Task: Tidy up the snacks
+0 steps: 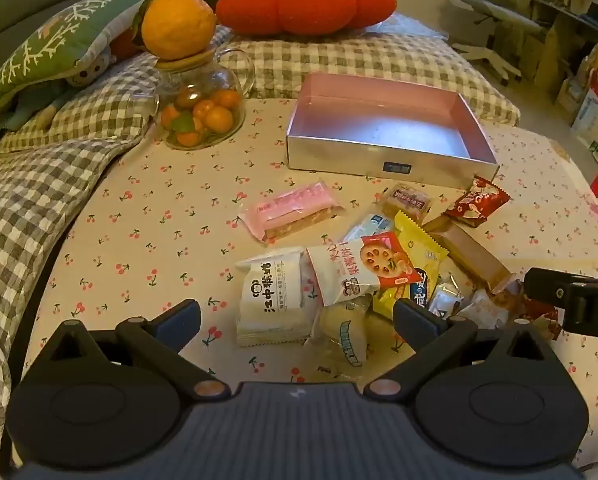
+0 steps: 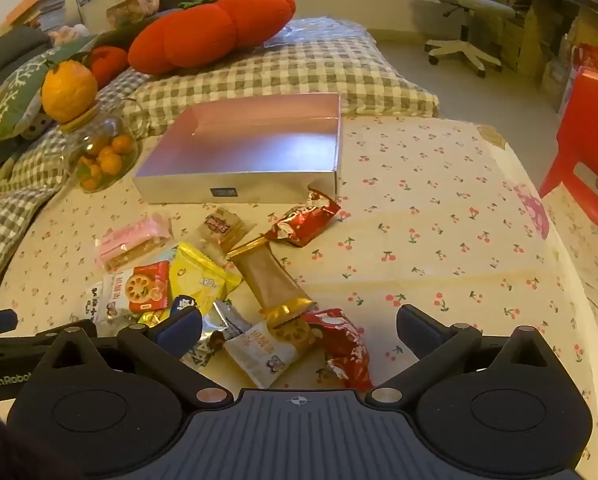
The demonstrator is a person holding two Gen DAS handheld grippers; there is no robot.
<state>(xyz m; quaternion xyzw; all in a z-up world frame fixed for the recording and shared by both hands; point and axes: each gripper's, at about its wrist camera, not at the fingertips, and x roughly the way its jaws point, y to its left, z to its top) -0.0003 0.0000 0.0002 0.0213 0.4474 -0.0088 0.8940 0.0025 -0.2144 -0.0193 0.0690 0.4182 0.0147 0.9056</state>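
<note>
cherry-print cloth covers the worktop, set against a bed with a gingham quilt; an office chair and red stool are seen behind. snacks are heaped on the cloth before an empty silver box. "genrobot" is read on one tool. left tongs and right tongs are held wide open, gripping nothing.

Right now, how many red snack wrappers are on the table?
2 that are fully red: one by the box's front right corner, one nearest the right gripper. Others may hide in the pile.
</note>
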